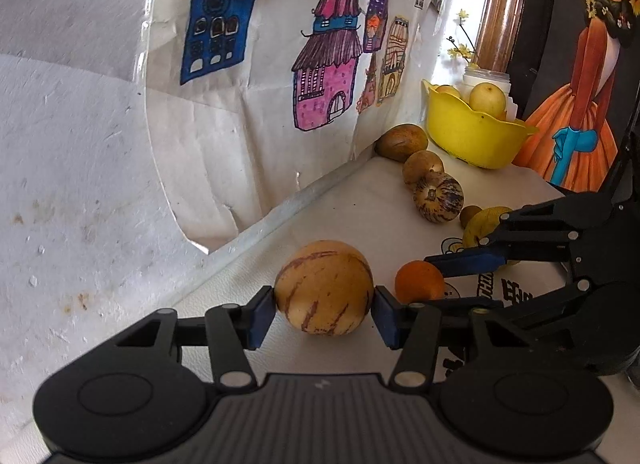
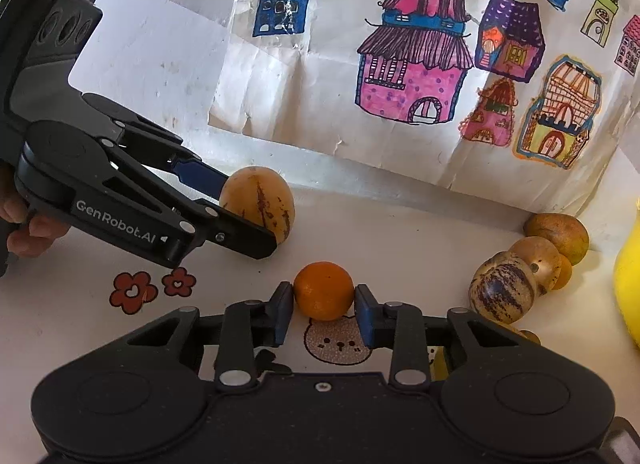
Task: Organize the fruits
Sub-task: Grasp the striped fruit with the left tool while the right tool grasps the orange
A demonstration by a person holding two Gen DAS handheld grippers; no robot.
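A pale yellow melon with purple stripes rests on the white table cover, and my left gripper is shut on it, one blue pad pressed against each side. In the right wrist view the same melon sits between the left gripper's fingers near the wall. To its right lies a small orange, and my right gripper is shut on it, pads touching both sides. The left wrist view also shows that orange inside the right gripper.
A yellow bowl holding pale yellow fruits stands in the far corner. Several brown and striped fruits lie in a row before it, along the wall of paper house drawings. A person's hand holds the left gripper.
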